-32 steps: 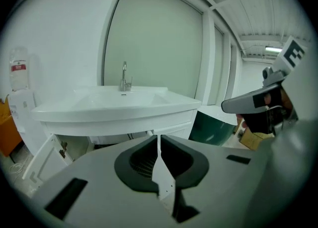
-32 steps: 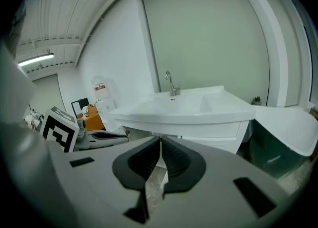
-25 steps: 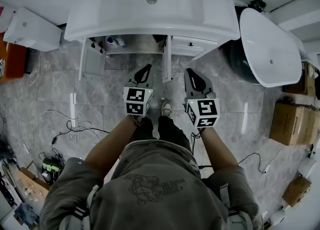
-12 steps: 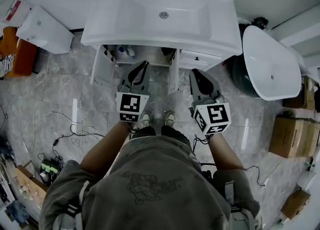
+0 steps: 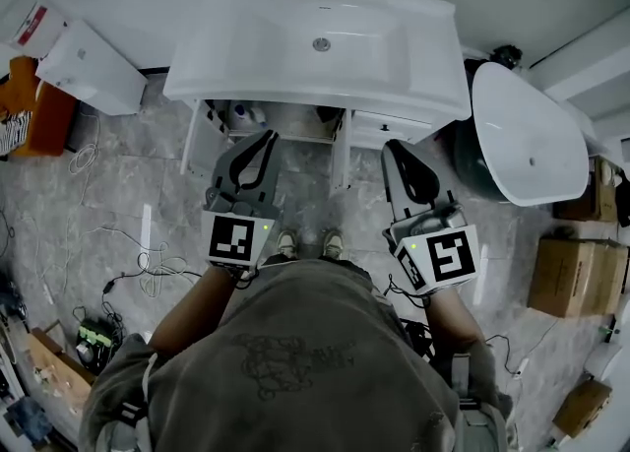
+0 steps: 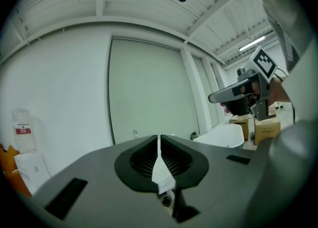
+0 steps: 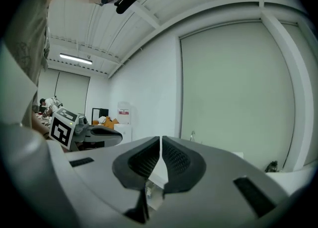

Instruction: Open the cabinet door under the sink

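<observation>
The white sink (image 5: 315,46) stands at the top of the head view, with the cabinet below it. Its left door (image 5: 197,140) and middle door (image 5: 342,150) both stand swung out toward me. A bottle (image 5: 241,113) shows on the shelf inside. My left gripper (image 5: 264,138) is held in front of the opening, shut and empty, touching nothing. My right gripper (image 5: 397,150) hangs before the closed drawer front (image 5: 389,128), also shut and empty. In the left gripper view the left gripper (image 6: 159,137) points level at the wall; the right gripper (image 7: 161,138) does the same.
A white basin (image 5: 522,135) leans at the right, with cardboard boxes (image 5: 576,278) beyond it. A white box (image 5: 84,66) and an orange thing (image 5: 30,110) sit at the left. Loose cables (image 5: 148,253) lie on the grey tile floor. My shoes (image 5: 305,241) stand before the cabinet.
Both grippers have risen toward the camera and drawn apart, still shut. The person has straightened up, and the tap has come into view.
</observation>
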`<state>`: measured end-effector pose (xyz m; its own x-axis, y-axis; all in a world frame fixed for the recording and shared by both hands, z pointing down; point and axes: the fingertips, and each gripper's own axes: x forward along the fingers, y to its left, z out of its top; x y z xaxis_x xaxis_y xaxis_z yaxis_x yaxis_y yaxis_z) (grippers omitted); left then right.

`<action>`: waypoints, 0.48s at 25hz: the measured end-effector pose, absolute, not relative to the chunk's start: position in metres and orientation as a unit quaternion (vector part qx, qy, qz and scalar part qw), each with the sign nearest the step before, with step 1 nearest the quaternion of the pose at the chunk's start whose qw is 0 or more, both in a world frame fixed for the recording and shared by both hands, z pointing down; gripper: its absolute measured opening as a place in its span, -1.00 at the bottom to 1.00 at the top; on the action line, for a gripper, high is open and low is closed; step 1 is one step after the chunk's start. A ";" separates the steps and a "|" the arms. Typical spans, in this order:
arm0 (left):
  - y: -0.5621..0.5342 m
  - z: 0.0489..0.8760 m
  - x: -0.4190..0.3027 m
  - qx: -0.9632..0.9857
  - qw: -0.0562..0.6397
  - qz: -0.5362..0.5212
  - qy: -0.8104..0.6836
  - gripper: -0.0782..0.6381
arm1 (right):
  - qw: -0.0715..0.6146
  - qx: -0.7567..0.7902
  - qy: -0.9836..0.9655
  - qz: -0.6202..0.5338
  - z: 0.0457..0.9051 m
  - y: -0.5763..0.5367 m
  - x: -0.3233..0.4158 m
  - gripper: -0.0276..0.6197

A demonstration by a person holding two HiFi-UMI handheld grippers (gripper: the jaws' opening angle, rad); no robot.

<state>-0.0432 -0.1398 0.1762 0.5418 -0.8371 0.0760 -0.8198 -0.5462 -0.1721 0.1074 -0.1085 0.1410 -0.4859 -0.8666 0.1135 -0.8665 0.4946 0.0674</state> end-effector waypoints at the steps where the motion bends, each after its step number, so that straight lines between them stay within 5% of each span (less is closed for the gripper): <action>1: -0.138 0.169 -0.045 -0.876 0.059 -0.071 0.473 -0.69 | 0.068 0.500 -0.864 -0.007 0.134 -0.107 0.106 -0.81; 12: -0.123 0.112 -0.074 -0.871 0.085 -0.056 0.480 -0.70 | 0.028 0.476 -0.877 -0.055 0.086 -0.084 0.085 -0.81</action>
<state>-0.0743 -0.1230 0.1123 0.5332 -0.8458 0.0167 -0.8266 -0.5251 -0.2024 0.0853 -0.0837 0.0865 -0.5455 -0.8381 -0.0025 -0.8319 0.5411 0.1232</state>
